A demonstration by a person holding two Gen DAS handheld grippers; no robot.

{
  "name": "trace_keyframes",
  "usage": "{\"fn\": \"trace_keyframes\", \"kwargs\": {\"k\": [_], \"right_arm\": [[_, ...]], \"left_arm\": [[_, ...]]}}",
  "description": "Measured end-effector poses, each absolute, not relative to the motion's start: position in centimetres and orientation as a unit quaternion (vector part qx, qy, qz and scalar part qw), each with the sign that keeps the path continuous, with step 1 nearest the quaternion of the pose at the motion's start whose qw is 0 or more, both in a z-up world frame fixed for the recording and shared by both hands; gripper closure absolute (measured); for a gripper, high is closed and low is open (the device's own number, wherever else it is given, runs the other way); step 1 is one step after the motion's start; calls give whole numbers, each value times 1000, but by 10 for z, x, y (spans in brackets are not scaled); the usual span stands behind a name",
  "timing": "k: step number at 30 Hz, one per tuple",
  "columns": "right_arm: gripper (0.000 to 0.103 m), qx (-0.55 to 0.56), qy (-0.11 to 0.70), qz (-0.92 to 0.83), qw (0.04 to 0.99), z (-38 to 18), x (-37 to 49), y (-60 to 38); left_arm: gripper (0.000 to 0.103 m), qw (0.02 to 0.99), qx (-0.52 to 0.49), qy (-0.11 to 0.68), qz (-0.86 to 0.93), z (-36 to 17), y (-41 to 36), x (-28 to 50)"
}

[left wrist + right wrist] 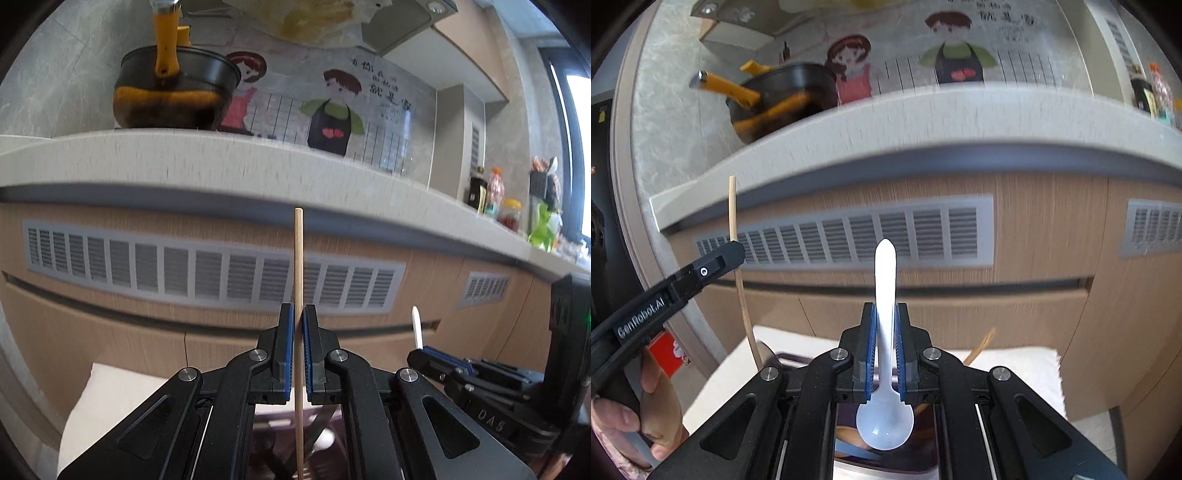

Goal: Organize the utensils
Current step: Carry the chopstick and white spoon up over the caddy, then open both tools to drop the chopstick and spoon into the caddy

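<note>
My left gripper [298, 314] is shut on a wooden chopstick [298, 266], held upright; its lower end runs down between the jaws toward a container below. My right gripper [885, 310] is shut on a white plastic spoon [885, 280], handle up, bowl [884, 424] hanging below the jaws over a shiny tray [886, 465]. The right gripper [436, 356] with the spoon handle [416, 326] shows at the right of the left wrist view. The left gripper [733, 247] and chopstick [733, 206] show at the left of the right wrist view.
A kitchen counter edge [221, 162] runs across ahead, with vented cabinet fronts [207, 273] below. A black pot with yellow handles [173, 96] stands on the counter. Bottles and jars [495, 199] stand at the far right. A white cloth surface [1015, 365] and another chopstick [979, 349] lie below.
</note>
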State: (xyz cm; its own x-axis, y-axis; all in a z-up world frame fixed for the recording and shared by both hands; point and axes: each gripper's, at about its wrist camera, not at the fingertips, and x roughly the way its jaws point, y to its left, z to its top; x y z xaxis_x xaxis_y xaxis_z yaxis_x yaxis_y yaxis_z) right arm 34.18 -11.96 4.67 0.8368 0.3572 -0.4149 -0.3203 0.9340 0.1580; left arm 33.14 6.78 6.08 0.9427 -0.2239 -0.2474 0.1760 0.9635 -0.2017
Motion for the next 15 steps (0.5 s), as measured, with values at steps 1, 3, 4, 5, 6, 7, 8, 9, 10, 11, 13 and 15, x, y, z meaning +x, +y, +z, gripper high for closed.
{"fn": "trace_keyframes", "kwargs": {"k": [1, 3, 4, 5, 6, 7, 8, 9, 10, 11, 13, 15], "right_arm": [[95, 40, 226, 178, 957, 42, 343, -119], [95, 28, 229, 176, 957, 30, 342, -116], [95, 22, 231, 175, 957, 25, 342, -115], [95, 16, 235, 175, 956, 20, 342, -114], [94, 12, 240, 175, 955, 15, 340, -112], [94, 8, 244, 176, 954, 11, 339, -112], [92, 4, 249, 177, 952, 7, 336, -111], [86, 0, 258, 176, 950, 4, 334, -111], [75, -2, 264, 178, 948, 0, 332, -111], [67, -5, 268, 181, 946, -2, 329, -111], [48, -14, 261, 178, 949, -1, 319, -111], [45, -25, 253, 170, 952, 2, 307, -110]], "left_arm": [[98, 981, -87, 138, -103, 54, 66, 331], [98, 981, -81, 145, -99, 40, 64, 331], [98, 981, -77, 150, -98, 34, 62, 332], [97, 980, -74, 157, -98, 28, 60, 333], [96, 978, -73, 169, -97, 21, 58, 334], [95, 977, -73, 178, -97, 17, 58, 334], [92, 975, -70, 190, -93, 13, 56, 334], [90, 973, -67, 200, -90, 10, 55, 333], [84, 973, -67, 204, -90, 9, 54, 332], [78, 972, -66, 206, -89, 8, 54, 329], [71, 972, -64, 211, -86, 10, 54, 322], [71, 972, -60, 213, -82, 14, 54, 315]]}}
